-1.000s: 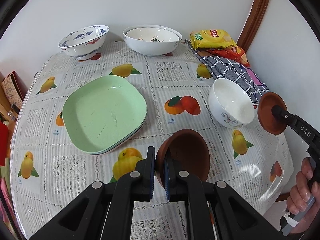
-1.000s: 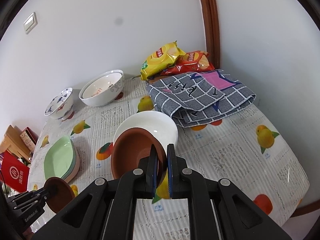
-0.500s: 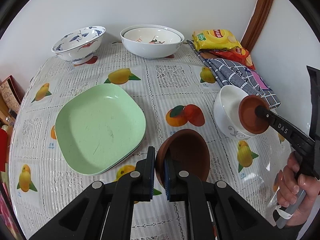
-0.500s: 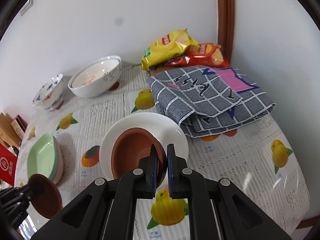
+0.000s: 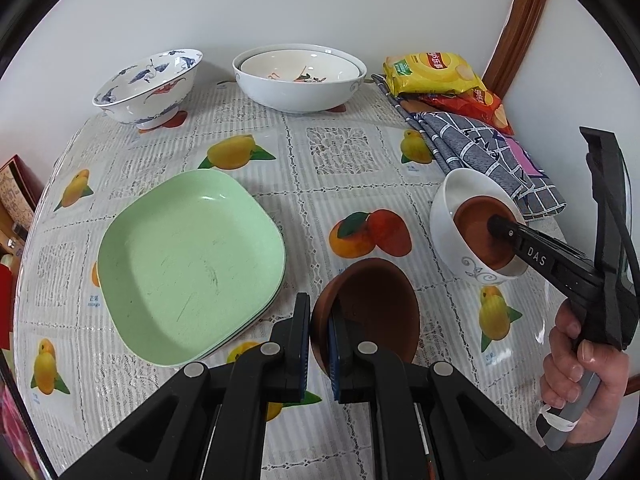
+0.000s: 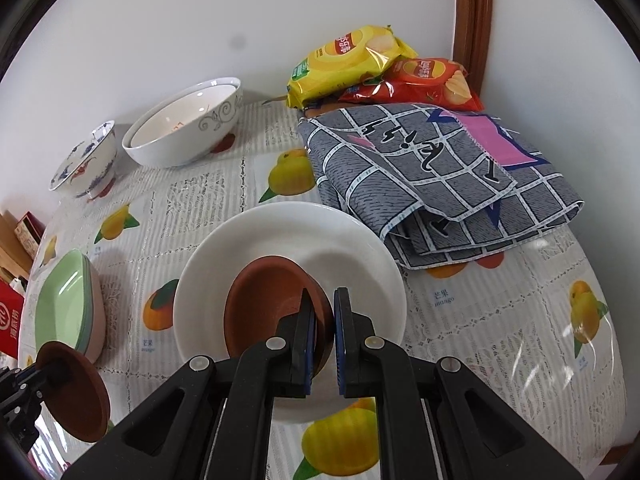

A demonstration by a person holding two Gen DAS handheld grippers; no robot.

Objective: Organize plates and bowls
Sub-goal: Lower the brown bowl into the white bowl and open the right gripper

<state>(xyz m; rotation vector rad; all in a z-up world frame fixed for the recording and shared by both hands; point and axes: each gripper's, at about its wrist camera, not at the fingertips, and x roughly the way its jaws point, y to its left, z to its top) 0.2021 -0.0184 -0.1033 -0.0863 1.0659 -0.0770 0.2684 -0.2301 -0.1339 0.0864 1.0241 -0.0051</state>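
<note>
Far left of the counter (image 5: pixel 352 152), covered in a fruit-print cloth: a blue-and-red painted porcelain bowl (image 5: pixel 150 84) near the wall, with the nested pair of wide white bowls (image 5: pixel 300 76) beside it. Neither is touched.

Left-centre: the stack of square pale-green plates (image 5: pixel 188 264) sits flat, with nothing on it.

Centre: my left gripper (image 5: pixel 318 344) has its jaws pinching the rim of a brown terracotta-coloured shallow bowl (image 5: pixel 372 308), held tilted just above the cloth, right of the green plates. The grip looks unchanged from a second ago.

Right: the change is here. A second ago my right gripper (image 6: pixel 324 336) carried the second brown shallow bowl (image 6: pixel 272 304) in the air beyond the small white porcelain bowl with grey scrollwork (image 5: pixel 472 232). Now the brown bowl is down inside the white one, leaning against the near wall. In the right wrist view the jaws have parted a little: the left one lies against the rim, the right one stands clear of it. I judge the release begun, not finished.

Meaning: one brown bowl is nested. The next step is probably to back the right gripper out, then bring the left-hand bowl over to stack on top.

Far right: a folded grey checked cloth (image 6: pixel 440 176) and two crisp packets (image 6: pixel 380 68) are near the white bowl. Risk of snagging on withdrawal is slight.
</note>
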